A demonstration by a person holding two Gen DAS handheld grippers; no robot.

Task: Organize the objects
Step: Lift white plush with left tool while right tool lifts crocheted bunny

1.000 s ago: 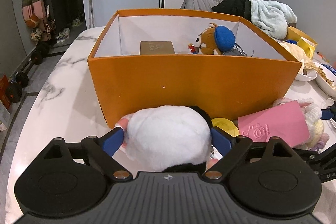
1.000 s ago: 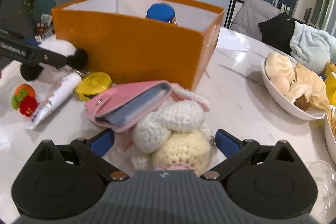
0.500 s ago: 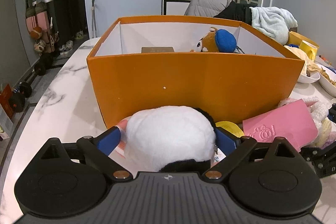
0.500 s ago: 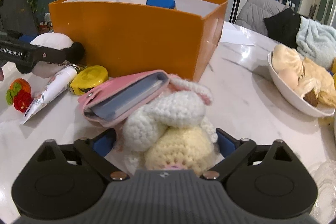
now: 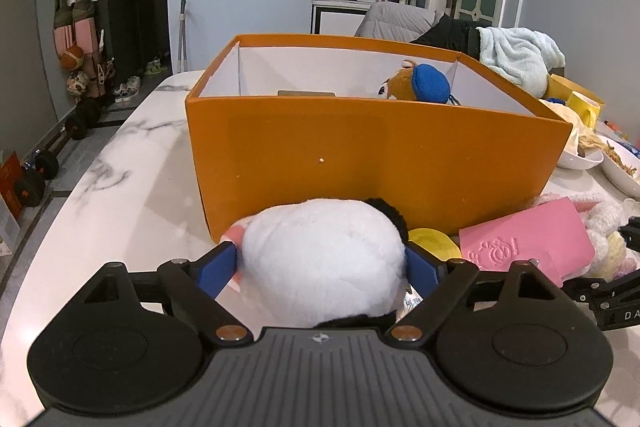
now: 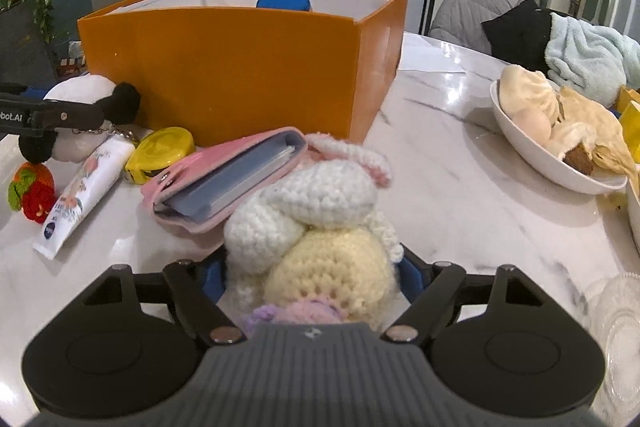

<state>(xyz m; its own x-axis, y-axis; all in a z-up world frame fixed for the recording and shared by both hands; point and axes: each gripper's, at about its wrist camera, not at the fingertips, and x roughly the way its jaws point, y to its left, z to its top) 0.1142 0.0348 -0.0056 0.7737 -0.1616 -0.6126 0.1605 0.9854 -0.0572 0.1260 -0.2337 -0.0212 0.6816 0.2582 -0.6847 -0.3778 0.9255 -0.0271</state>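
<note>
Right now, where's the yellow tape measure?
In the right wrist view the yellow tape measure lies on the table before the orange box, between the cream tube and pink wallet.

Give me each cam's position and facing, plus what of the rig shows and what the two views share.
Left wrist: sits on the left gripper, low over the marble table, facing the orange box; its fingers clamp the white plush.
Right wrist: sits on the right gripper, facing the box corner; its fingers squeeze the crochet doll.
Shared: box, plush, pink wallet, yellow tape measure.
</note>
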